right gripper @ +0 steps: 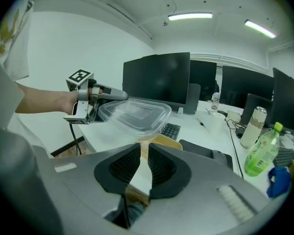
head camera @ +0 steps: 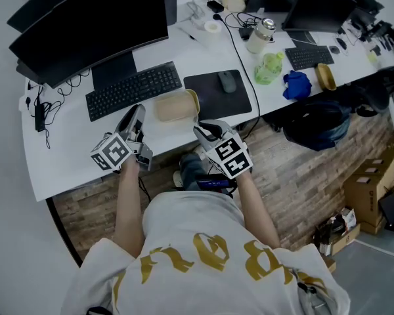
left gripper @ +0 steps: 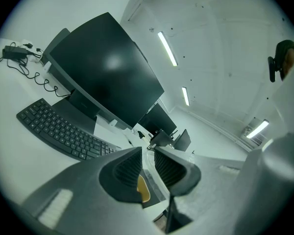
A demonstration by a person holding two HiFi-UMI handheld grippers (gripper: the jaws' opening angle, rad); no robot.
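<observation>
A tan food container (head camera: 177,107) lies on the white desk (head camera: 65,156) near its front edge, between both grippers. My left gripper (head camera: 138,110) is shut on the edge of a clear plastic lid (right gripper: 133,112), held just above the container. In the left gripper view a thin clear edge sits between the near-closed jaws of the left gripper (left gripper: 148,166), with the tan container (left gripper: 143,189) below. My right gripper (head camera: 198,128) is at the container's right end. Its jaws stand nearly together on the rim of the tan container (right gripper: 164,142).
A black keyboard (head camera: 134,89) and a large monitor (head camera: 85,25) stand behind the container. To the right are a mouse pad (head camera: 217,96) with a mouse (head camera: 226,81), a green bottle (head camera: 269,67), a blue cloth (head camera: 295,84) and a flask (head camera: 261,35). A dark bag (head camera: 315,125) lies on the floor.
</observation>
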